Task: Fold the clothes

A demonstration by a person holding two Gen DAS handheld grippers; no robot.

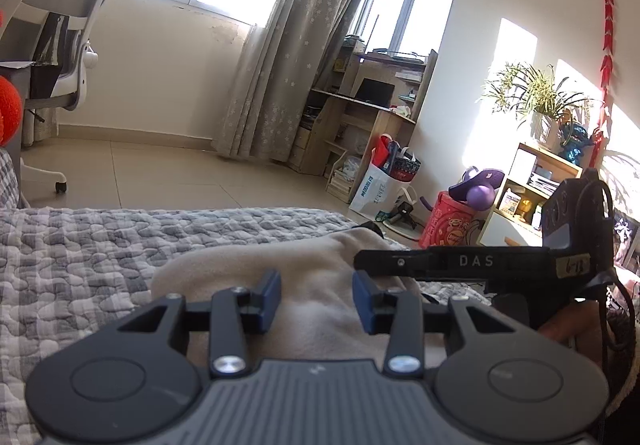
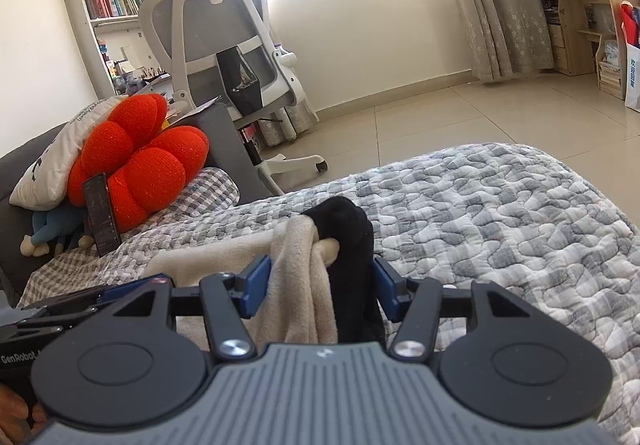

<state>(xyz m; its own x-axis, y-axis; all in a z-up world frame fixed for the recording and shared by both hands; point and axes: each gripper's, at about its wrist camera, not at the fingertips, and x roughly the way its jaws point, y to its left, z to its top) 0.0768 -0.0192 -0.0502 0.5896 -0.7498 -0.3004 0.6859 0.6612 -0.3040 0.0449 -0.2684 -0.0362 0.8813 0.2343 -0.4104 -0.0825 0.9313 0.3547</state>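
A beige fleece garment (image 1: 316, 257) with a black part (image 2: 352, 241) lies on the grey quilted bedcover (image 1: 100, 253). My left gripper (image 1: 317, 301) hovers low over the flat beige cloth, its blue pads (image 1: 267, 299) apart with nothing pinched between them. My right gripper (image 2: 322, 285) has a raised bunch of the garment (image 2: 296, 277), beige and black folds together, between its pads (image 2: 256, 285). The cloth touches both pads. From the right of the left wrist view, one of the right gripper's black fingers (image 1: 400, 263) reaches across the garment.
The bed's far edge drops to a tiled floor (image 2: 460, 113). A white office chair (image 2: 224, 33) stands beyond it. At the bed's left end lie a red cushion (image 2: 144, 161) and a white pillow (image 2: 56, 161). Bags (image 1: 384, 181), a shelf and a plant (image 1: 540, 101) line the right wall.
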